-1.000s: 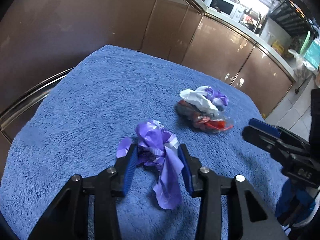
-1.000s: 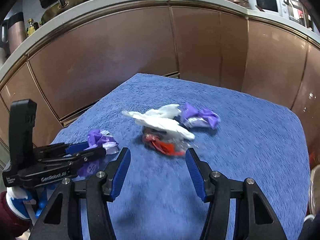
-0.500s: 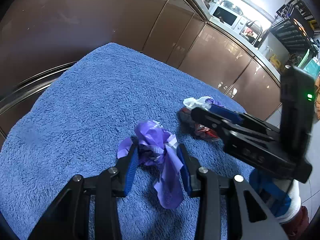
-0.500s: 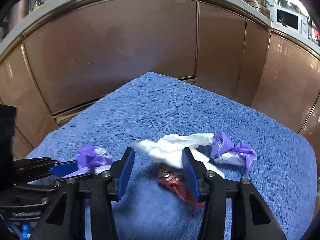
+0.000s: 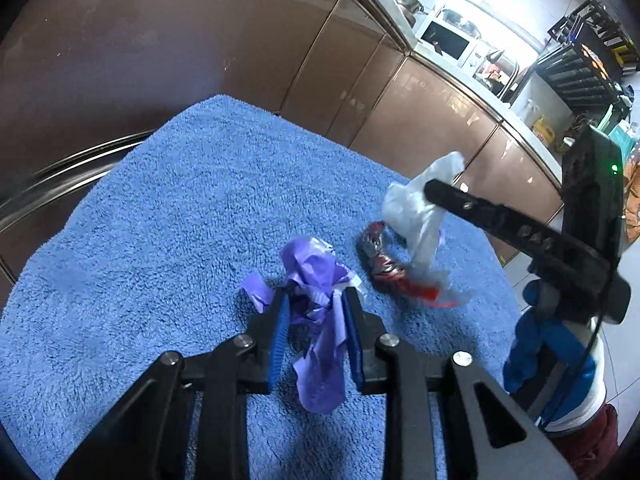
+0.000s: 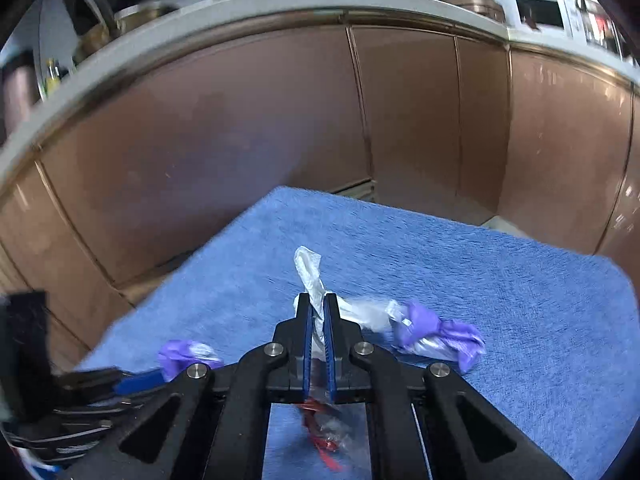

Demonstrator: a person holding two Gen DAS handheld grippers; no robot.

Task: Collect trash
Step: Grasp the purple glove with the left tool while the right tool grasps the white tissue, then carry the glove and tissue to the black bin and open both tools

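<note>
Now both grippers have trash: the left gripper [image 5: 314, 312] is closed on the purple wrapper [image 5: 316, 276] at lower centre, the right gripper [image 6: 317, 320] pinches the white plastic [image 6: 310, 276]. Better lift slowly, since the red wrapper [image 6: 324, 436] hangs loose below.

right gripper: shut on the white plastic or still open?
Shut. In the right wrist view the right gripper has its blue pads pinched on the white plastic, only a sliver of gap; the plastic sticks up beyond the tips.
</note>
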